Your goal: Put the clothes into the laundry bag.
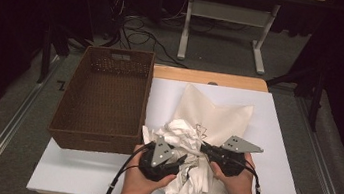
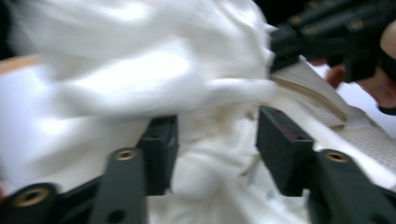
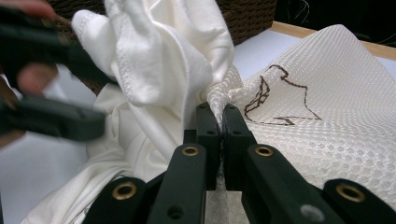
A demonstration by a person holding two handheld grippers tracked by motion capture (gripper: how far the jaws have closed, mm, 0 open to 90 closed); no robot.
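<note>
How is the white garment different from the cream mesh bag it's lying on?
The white garment is smooth knit, bunched in loose folds; the mesh bag has a honeycomb weave and lies flatter. The bag carries a brown stitched outline, the garment looks plain. The right gripper pinches the bag's edge; the left gripper stands open around the garment. Both are pale cloth on the white table.

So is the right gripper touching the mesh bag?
Touching. In the right gripper view, the right gripper has its jaws shut on a bunched edge of the mesh bag, with fabric squeezed between the pads.
</note>
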